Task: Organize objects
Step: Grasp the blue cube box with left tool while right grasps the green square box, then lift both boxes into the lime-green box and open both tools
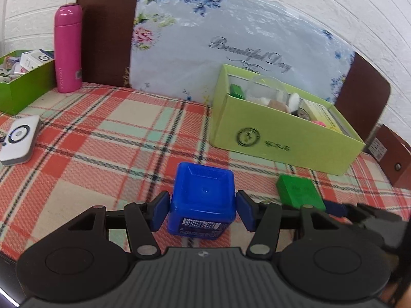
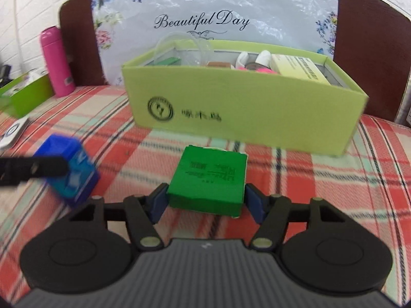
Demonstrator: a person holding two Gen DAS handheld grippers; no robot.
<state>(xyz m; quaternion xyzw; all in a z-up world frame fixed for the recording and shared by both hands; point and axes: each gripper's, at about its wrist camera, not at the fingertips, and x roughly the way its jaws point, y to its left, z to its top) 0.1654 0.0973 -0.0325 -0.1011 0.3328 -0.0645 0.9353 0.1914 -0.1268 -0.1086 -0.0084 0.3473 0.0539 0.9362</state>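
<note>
Lying flat, green box [image 2: 209, 179] faces up.

We list: bottle [image 1: 68, 48] behind left, beside a filled tray [image 1: 15, 95]; device [image 1: 19, 140] before that tray; open box [image 1: 282, 138] at right; carton [image 1: 299, 192] before it; jar [image 1: 203, 200] left of the carton.
</note>
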